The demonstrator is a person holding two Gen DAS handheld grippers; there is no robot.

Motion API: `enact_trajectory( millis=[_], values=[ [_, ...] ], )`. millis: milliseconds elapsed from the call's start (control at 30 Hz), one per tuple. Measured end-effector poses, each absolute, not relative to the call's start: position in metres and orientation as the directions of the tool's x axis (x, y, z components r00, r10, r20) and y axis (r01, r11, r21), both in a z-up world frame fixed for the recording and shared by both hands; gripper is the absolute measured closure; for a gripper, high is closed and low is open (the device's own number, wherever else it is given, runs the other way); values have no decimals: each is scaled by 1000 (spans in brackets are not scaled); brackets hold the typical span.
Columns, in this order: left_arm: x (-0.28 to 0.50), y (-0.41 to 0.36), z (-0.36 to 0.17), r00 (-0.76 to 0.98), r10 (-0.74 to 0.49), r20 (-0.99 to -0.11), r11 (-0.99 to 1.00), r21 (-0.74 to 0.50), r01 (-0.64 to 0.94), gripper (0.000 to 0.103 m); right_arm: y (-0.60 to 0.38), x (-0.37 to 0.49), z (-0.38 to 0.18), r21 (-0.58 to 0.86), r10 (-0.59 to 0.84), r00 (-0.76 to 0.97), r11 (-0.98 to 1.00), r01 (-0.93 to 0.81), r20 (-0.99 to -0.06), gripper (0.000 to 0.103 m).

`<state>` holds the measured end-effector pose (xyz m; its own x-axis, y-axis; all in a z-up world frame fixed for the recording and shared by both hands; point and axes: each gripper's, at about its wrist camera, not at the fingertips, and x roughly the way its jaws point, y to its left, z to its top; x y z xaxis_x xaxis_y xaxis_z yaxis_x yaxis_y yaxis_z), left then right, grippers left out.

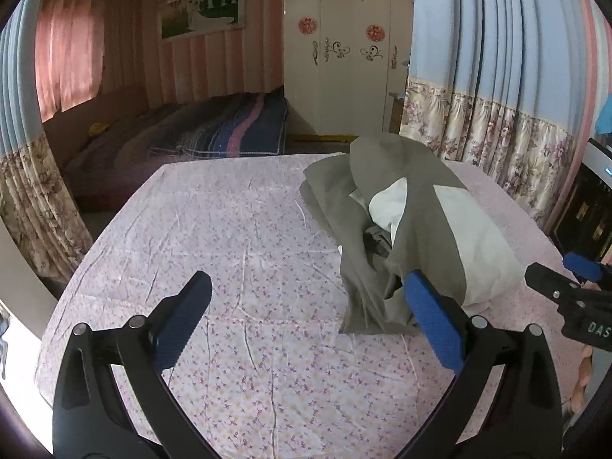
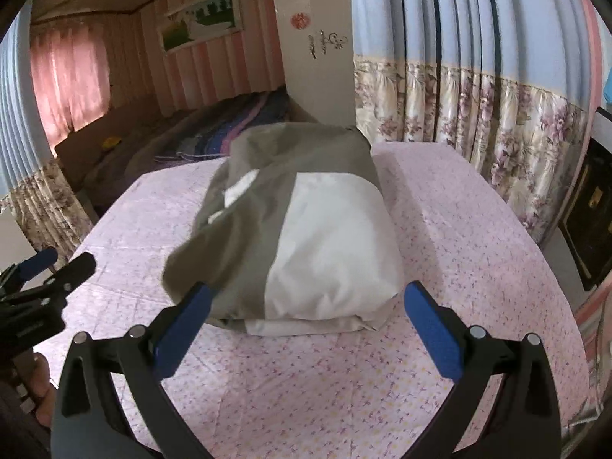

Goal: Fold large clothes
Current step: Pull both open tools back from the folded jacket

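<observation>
**Both pairs of fingers spread wide, garment heaped on the bed**

Fingers [image 1: 183, 321] of our left gripper [image 1: 306, 306] are released, blue pads far apart, nothing between them. They hover over bare floral bedsheet [image 1: 237, 237]. The right-hand finger of this pair overlaps the near grey edge of the garment in the left wrist view; we cannot tell whether it touches the cloth.

Fingers [image 2: 432, 332] of our right gripper [image 2: 306, 313] are likewise released and wide, holding nothing. The near end of the garment lies just beyond the gap between them.

The garment [image 2: 298, 222], large, grey with white panels, sits in a loose, rumpled mound on the bed, on its right half as seen from the left wrist [image 1: 405, 229]. A white portion faces the right gripper; a folded white layer shows at the bottom near edge. Grey cloth drapes over the left of the heap and towards the far side.

Each gripper shows in the other's view: the right one [image 1: 566, 290] at the right margin, the left one [image 2: 49, 279] at the left margin, well apart.

Around the bed: blue curtains with floral hems [image 2: 478, 95], a white wardrobe [image 1: 344, 76], a second bed with a striped blanket [image 1: 229, 126], a landscape picture [image 1: 202, 11] on the striped wall.
</observation>
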<state>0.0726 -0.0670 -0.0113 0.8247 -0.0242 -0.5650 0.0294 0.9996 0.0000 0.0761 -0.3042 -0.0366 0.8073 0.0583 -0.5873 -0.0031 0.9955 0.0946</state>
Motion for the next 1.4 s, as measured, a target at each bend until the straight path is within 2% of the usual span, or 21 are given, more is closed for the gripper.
enact_trajectory(
  millis=[133, 500, 933, 1133, 1400],
  values=[
    [72, -72, -4, 822, 6, -569, 999, 32, 15, 3, -302, 74, -30, 56, 19, 810, 998, 17, -586, 2],
    [75, -66, 11, 819, 20, -574, 1000, 11, -16, 3, -307, 81, -21, 23, -39, 794, 998, 67, -606, 2],
    [75, -66, 22, 829, 25, -559, 1000, 26, -12, 3, -306, 89, -21, 1, -63, 787, 997, 81, -614, 2],
    [77, -64, 22, 818, -33, -574, 999, -6, 36, 3, -301, 94, -22, -14, -70, 782, 997, 78, -619, 2],
    [79, -60, 20, 814, 7, -581, 1000, 19, 5, 3, -297, 100, -23, -19, -70, 777, 997, 74, -625, 2]
  ],
)
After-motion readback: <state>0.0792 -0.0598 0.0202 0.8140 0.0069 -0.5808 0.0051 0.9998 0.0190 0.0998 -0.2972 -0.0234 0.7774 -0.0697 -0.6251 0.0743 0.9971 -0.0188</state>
